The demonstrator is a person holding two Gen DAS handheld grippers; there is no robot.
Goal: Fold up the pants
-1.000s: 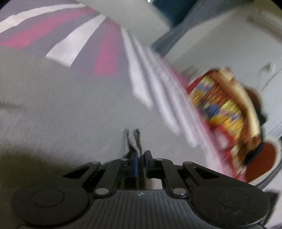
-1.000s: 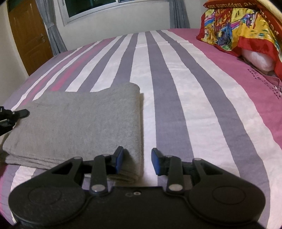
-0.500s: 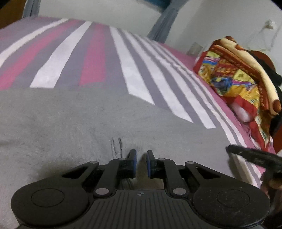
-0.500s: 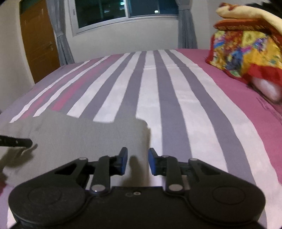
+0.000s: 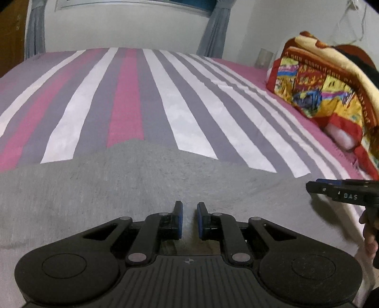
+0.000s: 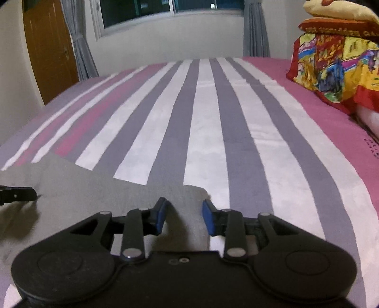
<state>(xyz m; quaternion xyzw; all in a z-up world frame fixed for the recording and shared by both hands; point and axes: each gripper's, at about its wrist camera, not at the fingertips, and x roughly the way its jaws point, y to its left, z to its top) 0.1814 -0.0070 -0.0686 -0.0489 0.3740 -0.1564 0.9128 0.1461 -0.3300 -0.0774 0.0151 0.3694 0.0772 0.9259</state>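
Grey pants (image 5: 146, 189) folded flat on bed

1 pair of gray pants (image 5: 146, 189), folded flat on 1 bed (image 6: 213, 113) w/ a striped sheet. 2 grippers: left gripper (image 5: 189, 219) and right gripper (image 6: 183, 216), each w/ 2 fingers, so 4 fingers in all, w/ blue pads. 1 pile of bright blankets (image 6: 336, 68) at the side of the bed. 1 window (image 6: 170, 11) w/ 2 gray curtains, 1 on each side. 1 brown door (image 6: 49, 49). 1 hand (image 5: 369, 234) shows at the edge of the left wrist view.
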